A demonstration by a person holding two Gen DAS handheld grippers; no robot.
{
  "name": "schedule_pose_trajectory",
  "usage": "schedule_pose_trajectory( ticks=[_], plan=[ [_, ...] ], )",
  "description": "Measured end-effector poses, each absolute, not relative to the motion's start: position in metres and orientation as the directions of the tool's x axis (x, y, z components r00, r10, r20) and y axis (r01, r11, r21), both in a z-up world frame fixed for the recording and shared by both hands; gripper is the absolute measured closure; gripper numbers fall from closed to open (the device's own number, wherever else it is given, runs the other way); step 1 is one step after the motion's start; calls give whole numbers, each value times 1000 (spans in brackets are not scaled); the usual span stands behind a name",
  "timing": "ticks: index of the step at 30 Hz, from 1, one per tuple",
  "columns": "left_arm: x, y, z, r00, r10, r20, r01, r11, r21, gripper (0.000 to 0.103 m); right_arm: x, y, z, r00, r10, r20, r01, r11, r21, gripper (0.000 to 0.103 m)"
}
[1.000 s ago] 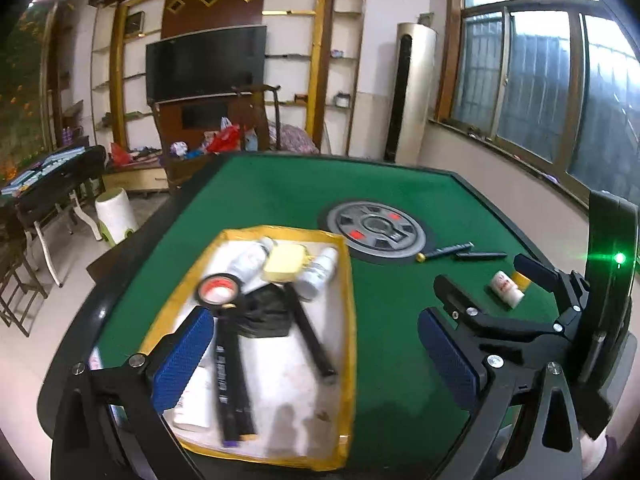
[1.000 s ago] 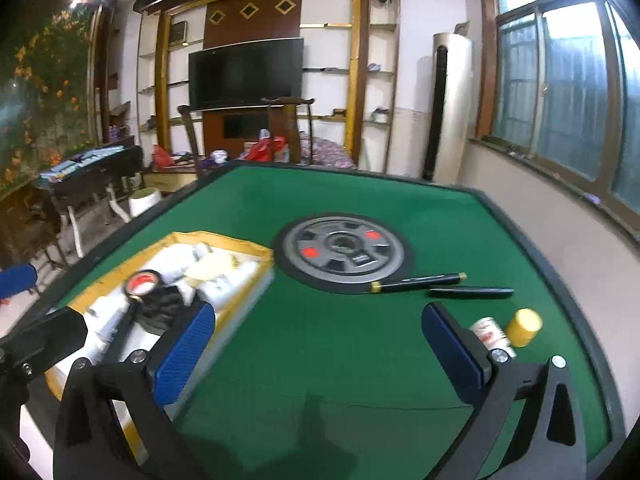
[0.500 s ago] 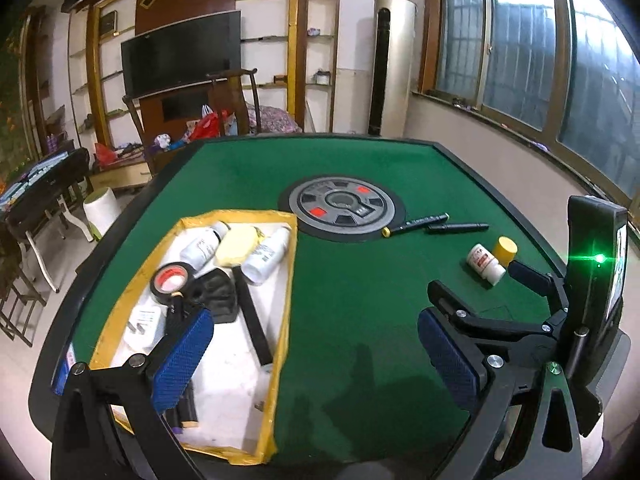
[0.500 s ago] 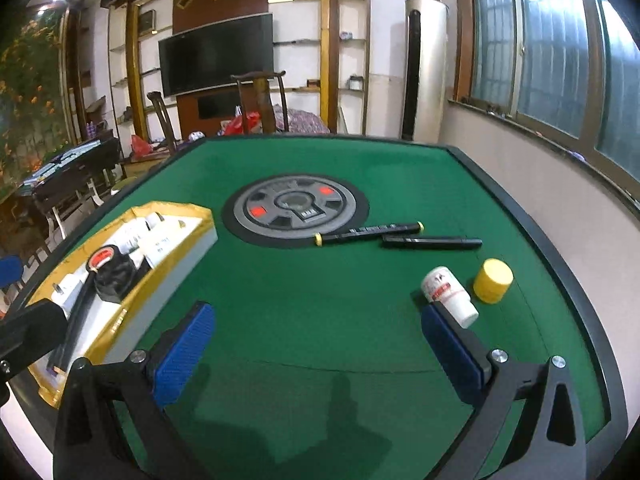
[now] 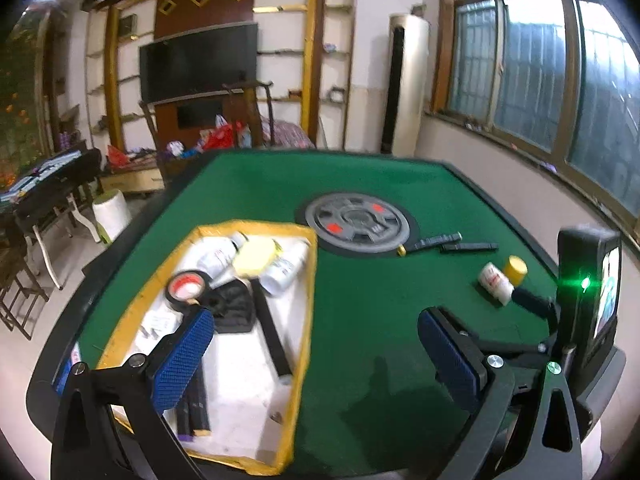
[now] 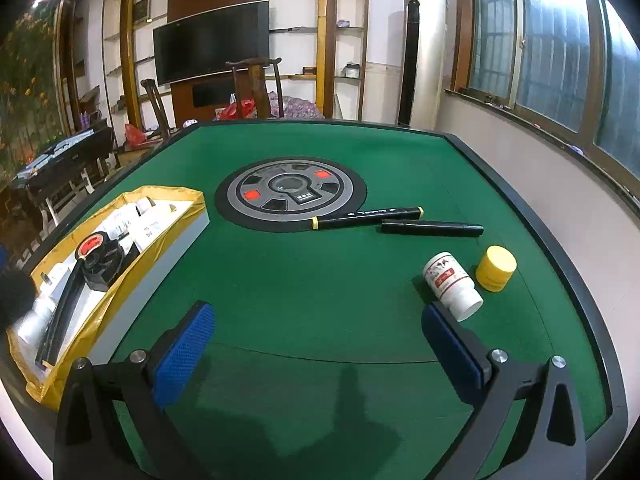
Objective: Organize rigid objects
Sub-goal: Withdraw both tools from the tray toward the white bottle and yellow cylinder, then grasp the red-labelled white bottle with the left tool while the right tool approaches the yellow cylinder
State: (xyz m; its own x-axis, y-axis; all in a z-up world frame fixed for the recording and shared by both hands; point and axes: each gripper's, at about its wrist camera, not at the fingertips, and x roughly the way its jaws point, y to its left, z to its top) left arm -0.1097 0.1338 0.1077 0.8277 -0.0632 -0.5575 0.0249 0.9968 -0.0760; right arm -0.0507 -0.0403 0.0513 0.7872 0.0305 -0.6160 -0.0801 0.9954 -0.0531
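**Bottle could roll off the felt**

Bottle lies on its side at lower right of the right wrist view, just beside the yellow cap, near the table edge. Right gripper gapes wide and empty; left gripper likewise. A glancing pad could nudge the bottle rolling away.

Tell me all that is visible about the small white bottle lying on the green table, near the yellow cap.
The small white bottle lies on its side on the green table, apart from the tray. It looks like smooth plastic, with a red and white printed label around its body; the print is too small to read. Its plain white end points toward the camera. The yellow cap stands just to its right, with contact unclear. No gripper holds it.
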Motion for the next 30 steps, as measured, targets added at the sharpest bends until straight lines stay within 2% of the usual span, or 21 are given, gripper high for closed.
schedule_pose_trajectory(
  ticks=[5,18,23,30],
  plan=[
    [-111,144,109,841,-45,-539,2,997,-80,1,-48,-32,48,778,26,-628,-89,994,-68,0],
    [-99,143,99,803,-85,-590,27,994,-105,1,-46,-32,47,772,9,-636,-82,993,-85,0],
    [-91,135,95,767,-140,-627,67,988,-139,1,-38,-71,50,771,-9,-637,-19,999,-37,0],
    [-78,103,89,705,-230,-671,161,973,-165,1,-24,-158,58,782,-104,-615,139,990,9,0]
  ],
)
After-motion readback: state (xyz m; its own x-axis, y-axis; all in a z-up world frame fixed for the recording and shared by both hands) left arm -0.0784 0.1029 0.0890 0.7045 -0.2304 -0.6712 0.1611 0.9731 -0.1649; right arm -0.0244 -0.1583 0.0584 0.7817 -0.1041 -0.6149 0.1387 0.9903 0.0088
